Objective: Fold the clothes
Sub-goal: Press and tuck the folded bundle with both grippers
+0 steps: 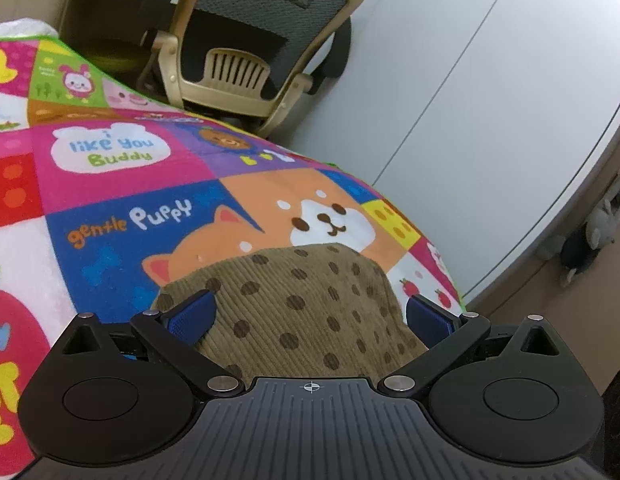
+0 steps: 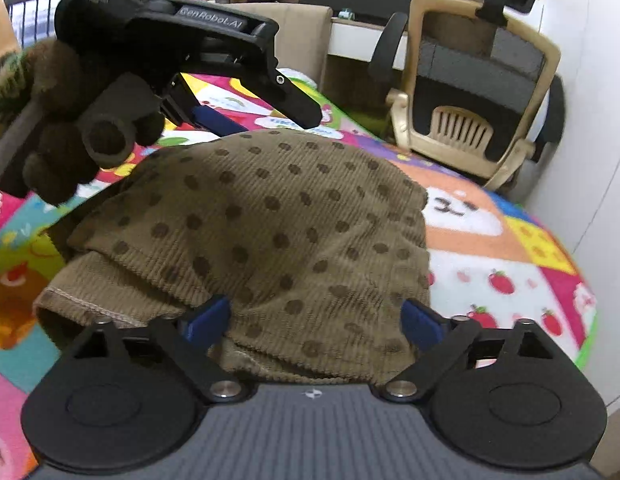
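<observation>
A brown dotted corduroy garment [image 2: 269, 232] is seen lying folded on a colourful cartoon-print blanket [image 1: 157, 184]. It is judged soft, light and limp, best taken at the stitched hem or a folded edge. The right gripper [image 2: 316, 318] is spread wide over it, nothing clamped; the left gripper [image 1: 310, 316] is likewise held apart. An office chair [image 2: 470, 112] is seen beyond.

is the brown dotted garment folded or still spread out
Folded: the brown dotted garment lies doubled into a compact bundle, one layer over a stitched hem.
</observation>
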`<state>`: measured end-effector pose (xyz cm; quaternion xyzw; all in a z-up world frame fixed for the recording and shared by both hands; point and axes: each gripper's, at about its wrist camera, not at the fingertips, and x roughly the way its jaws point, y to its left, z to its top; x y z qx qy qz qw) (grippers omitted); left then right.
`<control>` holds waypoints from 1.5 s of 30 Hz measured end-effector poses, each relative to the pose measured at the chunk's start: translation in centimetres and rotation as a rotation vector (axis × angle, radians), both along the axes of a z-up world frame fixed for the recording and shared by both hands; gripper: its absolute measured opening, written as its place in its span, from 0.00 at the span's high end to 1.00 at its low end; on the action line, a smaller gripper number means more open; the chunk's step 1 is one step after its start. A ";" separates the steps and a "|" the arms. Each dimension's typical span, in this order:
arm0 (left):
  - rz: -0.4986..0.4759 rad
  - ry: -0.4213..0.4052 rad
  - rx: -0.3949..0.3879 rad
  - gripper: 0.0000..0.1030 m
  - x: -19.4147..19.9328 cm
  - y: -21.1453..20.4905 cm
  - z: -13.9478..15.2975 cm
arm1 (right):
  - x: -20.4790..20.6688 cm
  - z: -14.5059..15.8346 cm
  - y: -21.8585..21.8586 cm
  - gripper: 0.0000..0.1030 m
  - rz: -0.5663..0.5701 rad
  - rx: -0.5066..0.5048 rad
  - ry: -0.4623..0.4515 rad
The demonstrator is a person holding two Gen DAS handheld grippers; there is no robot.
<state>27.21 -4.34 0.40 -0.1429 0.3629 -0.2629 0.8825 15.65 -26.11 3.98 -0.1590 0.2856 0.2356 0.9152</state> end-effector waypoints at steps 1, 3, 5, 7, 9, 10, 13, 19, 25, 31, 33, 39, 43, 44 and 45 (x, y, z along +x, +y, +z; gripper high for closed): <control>0.000 0.000 0.000 0.00 -0.1 0.1 0.1 | -0.3 0.0 0.1 0.00 -0.010 -0.012 -0.013; 0.006 -0.002 -0.004 0.00 -0.5 0.4 0.4 | -0.4 -0.2 0.2 0.00 -0.024 -0.023 -0.026; 0.016 -0.007 -0.018 0.00 -1.4 1.1 1.1 | -0.5 -0.3 0.3 0.00 -0.035 -0.028 -0.031; 0.010 -0.034 -0.050 0.00 -3.4 2.2 1.9 | -0.7 -0.3 0.5 0.00 -0.045 -0.038 -0.038; 0.004 -0.056 -0.040 0.00 -5.5 3.0 1.9 | -0.7 0.1 0.6 0.00 -0.032 -0.054 -0.036; 0.003 -0.058 -0.024 0.00 -6.4 3.3 1.8 | -0.7 0.9 0.3 0.00 -0.010 -0.040 -0.037; -0.007 -0.022 0.067 0.00 -7.9 3.5 0.4 | 0.3 4.4 -1.8 0.00 0.022 0.125 -0.055; -0.025 0.002 0.237 0.00 -8.0 2.5 -1.6 | 8.6 7.1 -1.3 0.00 -0.096 0.169 -0.046; 0.001 0.016 0.272 0.00 -7.9 3.5 -2.4 | 16.0 1.1 2.7 0.00 -0.172 -0.008 0.128; 0.052 -0.032 0.259 0.00 -9.2 5.6 -1.1 | 11.6 3.0 0.0 0.00 -0.178 0.076 0.036; 0.051 -0.067 0.255 0.00 -10.4 5.9 -0.2 | 8.9 3.9 -1.3 0.00 -0.144 0.070 -0.024; -0.116 -0.151 0.211 0.00 -15.2 4.0 1.8 | 3.9 4.0 -3.3 0.00 -0.134 -0.017 -0.104; -0.170 -0.194 0.349 0.00 -17.3 0.4 0.4 | 1.9 3.8 -3.9 0.00 -0.137 0.022 -0.116; -0.163 -0.198 0.385 0.00 -17.4 0.0 0.0 | 1.7 3.8 -3.8 0.00 -0.134 0.026 -0.119; -0.153 -0.204 0.418 0.00 -17.6 -0.4 -0.4 | 1.4 3.8 -3.8 0.00 -0.130 0.030 -0.122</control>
